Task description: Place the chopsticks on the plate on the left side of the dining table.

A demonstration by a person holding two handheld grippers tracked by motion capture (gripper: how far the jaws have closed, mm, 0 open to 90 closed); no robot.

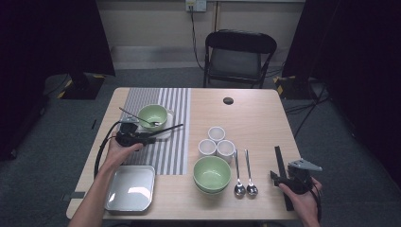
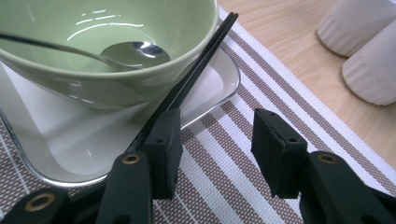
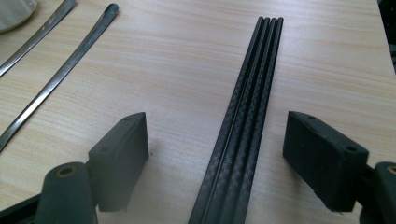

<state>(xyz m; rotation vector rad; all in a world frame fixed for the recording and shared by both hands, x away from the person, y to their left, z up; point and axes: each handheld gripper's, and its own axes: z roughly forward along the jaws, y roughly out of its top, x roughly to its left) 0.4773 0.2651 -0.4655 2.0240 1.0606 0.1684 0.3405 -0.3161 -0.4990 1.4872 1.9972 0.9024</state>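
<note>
**Left claw released beside black chopsticks at the green bowl**

The left claw (image 2: pixel 212 144) stands released over the brown-and-white striped woven placemat (image 2: pixel 243 154), jaws apart with bare mat between them. A pair of slim black chopsticks (image 2: pixel 196 70) lies just outside its left jaw, touching that jaw's outer face and running ahead of it across the rim of the white rectangular dish (image 2: pixel 219 81) to lean against the pale green glazed bowl (image 2: pixel 116 88). A silver metal spoon (image 2: pixel 135 53) rests inside that bowl, ahead and to the left of the claw. Two ribbed white ceramic cups (image 2: pixel 369 70) stand ahead and to the right, on the light wooden table (image 2: pixel 289 37).

The right claw (image 3: pixel 215 154) is likewise released, jaws wide. A bundle of black carbon-patterned chopsticks (image 3: pixel 245 126) lies flat on the table between them, touching neither. Two silver spoon handles (image 3: pixel 60 74) lie off to its left.

No writing or brand mark can be read on anything.
</note>
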